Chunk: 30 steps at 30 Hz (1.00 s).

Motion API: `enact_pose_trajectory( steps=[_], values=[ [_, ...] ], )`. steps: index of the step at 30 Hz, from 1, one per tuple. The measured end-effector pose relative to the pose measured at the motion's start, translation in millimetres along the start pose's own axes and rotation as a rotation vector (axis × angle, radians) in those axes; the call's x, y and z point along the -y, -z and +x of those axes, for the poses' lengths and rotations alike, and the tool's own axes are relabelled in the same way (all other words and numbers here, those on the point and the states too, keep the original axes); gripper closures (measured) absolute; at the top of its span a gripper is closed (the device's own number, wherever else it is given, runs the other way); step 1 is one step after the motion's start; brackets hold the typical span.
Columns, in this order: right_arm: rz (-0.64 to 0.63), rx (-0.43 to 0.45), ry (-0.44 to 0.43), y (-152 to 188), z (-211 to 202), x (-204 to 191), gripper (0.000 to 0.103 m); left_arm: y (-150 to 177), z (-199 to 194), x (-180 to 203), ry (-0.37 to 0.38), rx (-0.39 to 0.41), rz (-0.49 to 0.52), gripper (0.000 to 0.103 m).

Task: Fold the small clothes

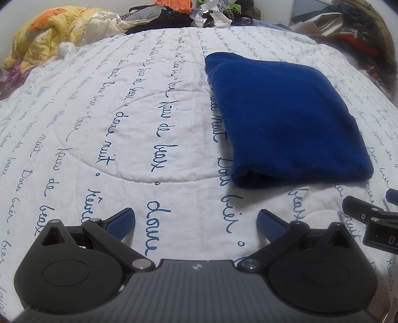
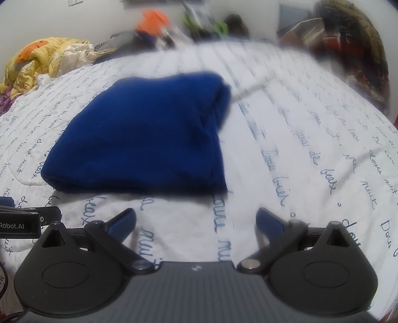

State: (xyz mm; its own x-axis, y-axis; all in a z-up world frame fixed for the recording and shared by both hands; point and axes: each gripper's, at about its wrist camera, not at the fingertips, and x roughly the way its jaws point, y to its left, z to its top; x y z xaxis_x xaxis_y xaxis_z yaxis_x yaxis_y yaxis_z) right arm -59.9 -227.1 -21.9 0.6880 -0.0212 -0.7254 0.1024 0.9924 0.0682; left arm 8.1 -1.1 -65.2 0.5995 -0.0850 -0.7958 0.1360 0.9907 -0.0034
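A dark blue garment lies folded into a thick rectangle on the white quilt printed with blue handwriting. My left gripper hovers open near the quilt's front, to the left of and nearer than the garment, nothing between its blue pads. In the right wrist view the same blue garment lies ahead and slightly left; my right gripper is open and empty just short of its near edge. The right gripper shows at the left wrist view's right edge, and the left gripper's body at the right wrist view's left edge.
A crumpled yellow and orange blanket is heaped at the far left. Mixed clothes and bags crowd the far edge of the bed. A brown and red pile rises at the far right. The right wrist view is motion-blurred.
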Motion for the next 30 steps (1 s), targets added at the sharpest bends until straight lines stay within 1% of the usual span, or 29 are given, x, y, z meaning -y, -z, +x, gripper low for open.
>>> enact_pose_trajectory(
  steps=[30],
  values=[
    [-0.017,0.025,-0.014,-2.6,-6.5,-3.5,0.000,-0.2,-2.3,1.0,-0.013,0.007,0.009,0.000]
  ],
)
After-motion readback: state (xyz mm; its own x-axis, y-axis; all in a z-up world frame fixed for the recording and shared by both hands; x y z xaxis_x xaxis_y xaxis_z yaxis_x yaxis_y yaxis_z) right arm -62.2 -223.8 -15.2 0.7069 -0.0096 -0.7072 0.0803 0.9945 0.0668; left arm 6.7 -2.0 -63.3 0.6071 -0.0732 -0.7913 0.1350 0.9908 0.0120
